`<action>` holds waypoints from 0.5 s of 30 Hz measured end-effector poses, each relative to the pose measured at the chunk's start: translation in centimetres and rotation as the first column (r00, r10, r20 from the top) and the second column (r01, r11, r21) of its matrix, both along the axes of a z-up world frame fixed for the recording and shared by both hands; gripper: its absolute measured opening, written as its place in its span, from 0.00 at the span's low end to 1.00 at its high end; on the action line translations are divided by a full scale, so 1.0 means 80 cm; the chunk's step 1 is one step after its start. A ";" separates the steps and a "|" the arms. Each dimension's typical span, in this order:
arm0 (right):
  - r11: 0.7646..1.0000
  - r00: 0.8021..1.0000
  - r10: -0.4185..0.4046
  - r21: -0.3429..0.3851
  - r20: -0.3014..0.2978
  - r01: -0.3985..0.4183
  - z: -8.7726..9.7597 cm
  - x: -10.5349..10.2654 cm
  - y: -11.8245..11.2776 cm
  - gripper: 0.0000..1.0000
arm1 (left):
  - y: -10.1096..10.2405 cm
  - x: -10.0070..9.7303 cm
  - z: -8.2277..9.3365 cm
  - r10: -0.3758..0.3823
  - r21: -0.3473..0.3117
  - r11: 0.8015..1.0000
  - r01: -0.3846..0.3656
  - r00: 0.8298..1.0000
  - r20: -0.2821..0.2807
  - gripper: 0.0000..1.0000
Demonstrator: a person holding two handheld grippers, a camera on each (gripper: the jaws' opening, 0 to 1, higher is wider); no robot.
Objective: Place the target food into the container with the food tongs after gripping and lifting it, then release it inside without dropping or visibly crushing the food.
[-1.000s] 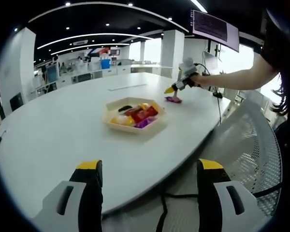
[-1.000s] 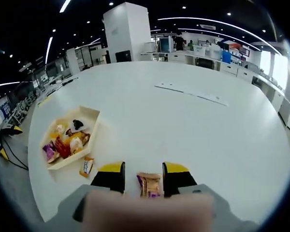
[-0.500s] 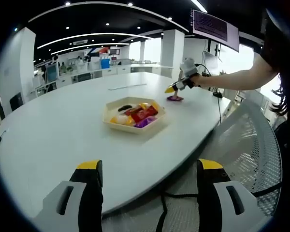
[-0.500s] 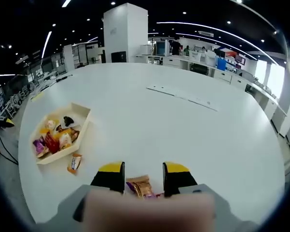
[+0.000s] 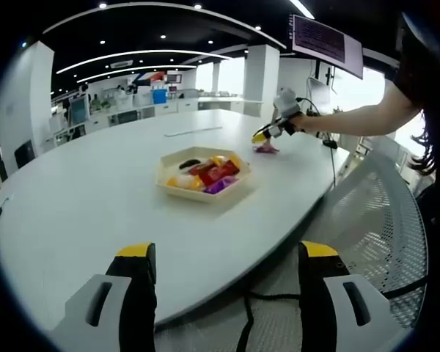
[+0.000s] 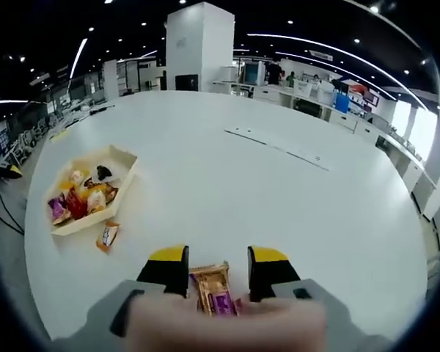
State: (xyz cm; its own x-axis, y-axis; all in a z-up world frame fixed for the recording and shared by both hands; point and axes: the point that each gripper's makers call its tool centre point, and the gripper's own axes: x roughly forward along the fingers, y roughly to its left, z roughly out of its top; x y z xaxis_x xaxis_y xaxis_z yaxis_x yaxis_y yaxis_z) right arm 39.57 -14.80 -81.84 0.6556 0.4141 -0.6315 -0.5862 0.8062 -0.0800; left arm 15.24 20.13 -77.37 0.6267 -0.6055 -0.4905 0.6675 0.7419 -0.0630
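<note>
Now my right gripper point(image 6: 217, 265) clamps a snack packet point(image 6: 213, 291), shiny orange-brown wrapper with a purple label, above the white table point(image 6: 293, 198). My left gripper point(image 5: 227, 257) hangs wide apart. Well off sits the tray point(image 6: 125, 167).

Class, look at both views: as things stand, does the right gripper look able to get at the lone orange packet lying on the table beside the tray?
Probably yes, but not at once. The orange packet lies alone on bare table beside the tray, with nothing in the way. The right gripper, though, has a brown-and-purple snack packet between its jaws.

Snack packet point(image 6: 214, 293) lower end behind blur; tray point(image 6: 125, 163) contents perhaps sweets.
</note>
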 end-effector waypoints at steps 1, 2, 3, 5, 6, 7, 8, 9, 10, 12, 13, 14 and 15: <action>1.000 1.000 -0.001 0.000 -0.007 0.001 -0.003 -0.002 0.000 0.31 | 0.000 0.000 0.000 0.000 0.000 1.000 0.000 1.000 0.000 0.76; 1.000 1.000 -0.001 0.000 -0.008 0.001 -0.006 -0.003 -0.001 0.31 | 0.000 0.000 0.000 0.000 0.000 1.000 0.000 1.000 0.000 0.77; 0.999 1.000 -0.008 0.035 0.017 0.008 0.000 0.000 0.001 0.31 | 0.000 0.000 0.000 0.000 0.000 1.000 0.000 1.000 -0.001 0.76; 0.999 1.000 -0.017 0.028 0.000 0.017 -0.002 -0.002 -0.003 0.30 | 0.000 0.000 0.000 0.000 0.001 1.000 0.000 1.000 -0.002 0.76; 1.000 1.000 -0.015 0.028 0.002 0.015 -0.002 -0.002 -0.002 0.30 | 0.000 0.000 0.000 -0.001 0.001 1.000 0.001 1.000 -0.003 0.76; 1.000 1.000 -0.009 0.025 0.003 0.009 -0.002 -0.002 -0.002 0.30 | 0.000 0.000 0.000 -0.001 0.001 1.000 0.001 1.000 -0.003 0.76; 1.000 1.000 -0.009 0.025 0.001 0.009 -0.002 -0.002 -0.002 0.30 | 0.000 0.000 0.000 -0.001 0.001 1.000 0.001 1.000 -0.003 0.76; 1.000 1.000 -0.011 0.024 -0.001 0.011 -0.002 -0.001 -0.002 0.29 | 0.000 0.000 -0.001 0.000 0.002 1.000 0.000 1.000 -0.004 0.76; 1.000 1.000 -0.012 0.023 -0.003 0.012 -0.003 -0.001 -0.002 0.29 | 0.000 0.000 -0.001 0.001 0.002 1.000 -0.001 1.000 -0.004 0.76; 1.000 1.000 -0.012 0.018 -0.003 0.012 -0.003 -0.001 -0.001 0.27 | 0.000 0.000 -0.001 0.001 0.003 1.000 -0.001 1.000 -0.004 0.77; 1.000 1.000 -0.008 0.014 -0.003 0.008 -0.003 -0.001 0.000 0.27 | 0.000 0.000 -0.001 0.001 0.003 1.000 -0.001 1.000 -0.005 0.77; 1.000 1.000 -0.008 0.012 -0.003 0.008 -0.003 -0.002 0.000 0.26 | 0.000 0.000 -0.001 0.001 0.003 1.000 -0.001 1.000 -0.005 0.77; 1.000 1.000 -0.003 0.010 -0.002 0.003 -0.003 -0.002 0.001 0.25 | 0.000 0.000 -0.001 0.001 0.002 1.000 -0.001 1.000 -0.004 0.77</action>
State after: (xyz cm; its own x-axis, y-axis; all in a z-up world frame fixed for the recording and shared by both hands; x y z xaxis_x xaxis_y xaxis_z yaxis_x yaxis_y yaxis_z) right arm 39.42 -14.69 -82.05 0.6554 0.4183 -0.6289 -0.5839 0.8088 -0.0705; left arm 15.22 20.15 -77.42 0.6252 -0.6038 -0.4946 0.6666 0.7427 -0.0640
